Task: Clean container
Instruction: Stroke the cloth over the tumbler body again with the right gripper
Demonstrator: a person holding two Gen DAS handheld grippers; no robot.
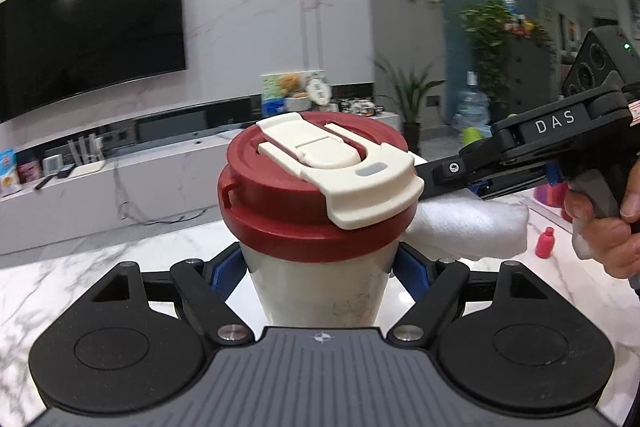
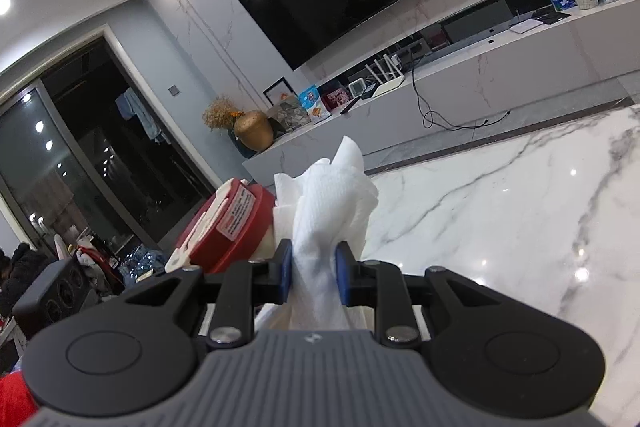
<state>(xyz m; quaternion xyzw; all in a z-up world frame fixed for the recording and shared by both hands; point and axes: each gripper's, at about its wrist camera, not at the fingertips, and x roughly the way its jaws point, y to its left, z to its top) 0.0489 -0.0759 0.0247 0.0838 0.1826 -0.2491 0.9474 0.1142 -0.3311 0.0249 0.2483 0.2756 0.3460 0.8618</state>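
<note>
A cream travel cup [image 1: 320, 291] with a dark red lid [image 1: 280, 203] and a cream flip latch sits upright between my left gripper's [image 1: 318, 279] blue pads, which are shut on its body. In the left wrist view the right gripper [image 1: 452, 183] comes in from the right, pressing a wad of white paper towel [image 1: 468, 231] against the cup's right side just under the lid. In the right wrist view my right gripper [image 2: 314, 277] is shut on the crumpled paper towel [image 2: 328, 199], and the red lid [image 2: 236, 223] shows tilted at its left.
A white marble table [image 2: 500, 211] lies below both grippers. A small red bottle [image 1: 545, 242] stands on it at the right. A hand [image 1: 600, 227] holds the right gripper's handle. A TV wall and a low cabinet with clutter [image 1: 180, 147] lie beyond.
</note>
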